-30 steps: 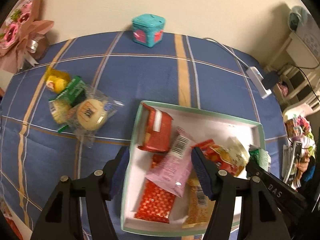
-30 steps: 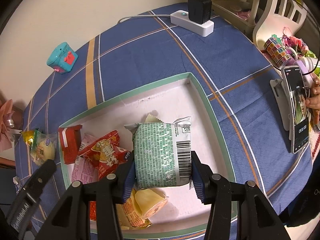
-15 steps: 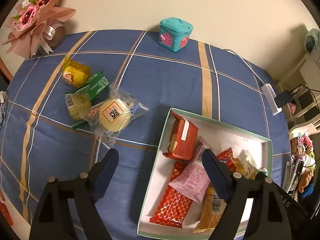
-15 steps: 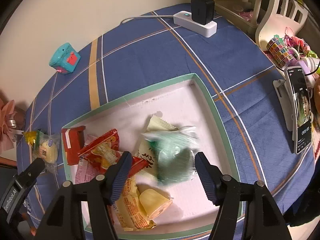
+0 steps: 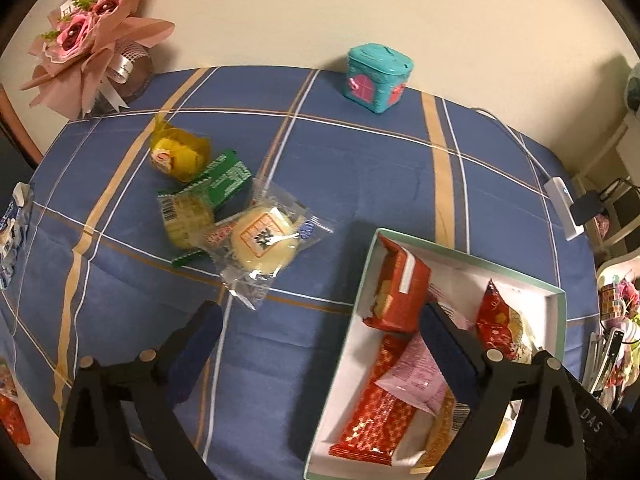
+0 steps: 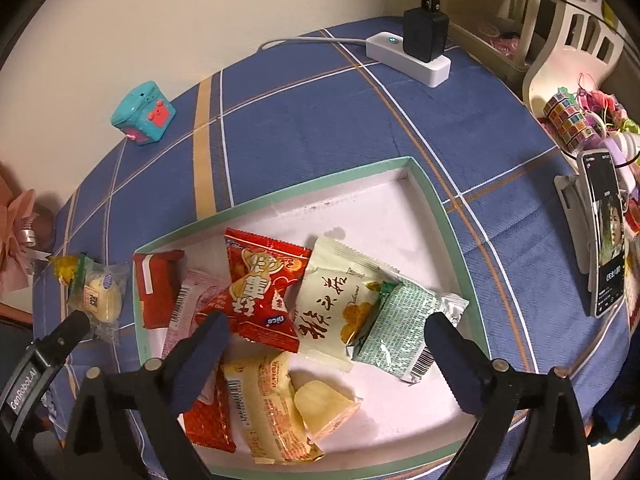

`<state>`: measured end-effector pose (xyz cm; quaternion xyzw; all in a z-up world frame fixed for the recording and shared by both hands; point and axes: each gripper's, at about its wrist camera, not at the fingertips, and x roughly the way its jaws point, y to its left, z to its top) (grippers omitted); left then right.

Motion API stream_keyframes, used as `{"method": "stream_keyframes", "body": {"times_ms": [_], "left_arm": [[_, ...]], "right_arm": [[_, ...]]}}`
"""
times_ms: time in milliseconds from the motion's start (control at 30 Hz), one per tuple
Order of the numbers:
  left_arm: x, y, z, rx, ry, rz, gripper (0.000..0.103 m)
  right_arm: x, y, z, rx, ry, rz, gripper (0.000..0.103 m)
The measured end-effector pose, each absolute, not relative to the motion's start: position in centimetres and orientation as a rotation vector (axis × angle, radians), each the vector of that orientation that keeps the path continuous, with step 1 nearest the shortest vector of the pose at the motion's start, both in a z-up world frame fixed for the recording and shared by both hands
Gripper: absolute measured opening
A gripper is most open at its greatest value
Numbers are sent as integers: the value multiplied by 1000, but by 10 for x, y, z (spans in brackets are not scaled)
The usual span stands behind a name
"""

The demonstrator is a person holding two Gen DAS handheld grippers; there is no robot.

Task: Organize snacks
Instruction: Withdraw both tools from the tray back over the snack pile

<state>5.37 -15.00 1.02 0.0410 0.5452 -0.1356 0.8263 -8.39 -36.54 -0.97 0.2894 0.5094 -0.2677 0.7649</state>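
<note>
Snacks in crinkled wrappers, mostly inside the green-rimmed box (image 6: pixel 436 208) on the blue plaid counter (image 6: pixel 320 120). Nearest in the right wrist view: a yellow packet (image 6: pixel 268 404) and a pale wedge-shaped one (image 6: pixel 324 404), then a green-printed silver packet (image 6: pixel 400 328) lying flat near the box's right wall, overlapping a cream packet with brush lettering (image 6: pixel 332 300). Beyond these, a red "nice" bag (image 6: pixel 260 284), a pink packet (image 6: pixel 192 300) and a red carton-like pack (image 6: pixel 156 288) at the left wall. Far corner of the box bare white.

Right claw (image 6: pixel 326 344) spread wide above the pile, gripping nothing, fingers apart from the wrappers.

Left claw (image 5: pixel 320 344) likewise spread wide and empty, one finger over the cloth, the other over the box's left part.

Outside the box, farther left: a clear-wrapped round cake (image 5: pixel 264 240), touching a green-and-yellow packet (image 5: pixel 200 204), and a yellow packet (image 5: pixel 180 154) just behind. At the wall, a teal toy box (image 5: pixel 378 76) and pink bouquet (image 5: pixel 92 40).
</note>
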Motion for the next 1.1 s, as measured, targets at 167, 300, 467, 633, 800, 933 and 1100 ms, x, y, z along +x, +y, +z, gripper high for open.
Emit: {"method": "stream_keyframes", "body": {"times_ms": [167,300,467,633,800,933,1100], "left_arm": [[59,-144,11,104,1157,-275,99],[62,-139,13,118,1151,-275,99],[66,-131,18,159,1133,-261,99],[74,-117,22,163,1117,-238,99],[84,-100,26,164,1106,-215,99],[94,-83,27,144,1111,-196,99],[109,-53,27,97,1122,-157,99]], "right_arm": [[-79,-363,-8,605,1108,-591,103],[-74,-359,-5,583,1110,-594,103],[-67,-348,2,561,1092,-592,103],[-57,-336,7,533,1080,-578,103],[-45,-317,9,495,1080,-547,103],[-31,-298,8,483,1076,-505,103],[-13,-271,10,446,1074,-453,103]]}}
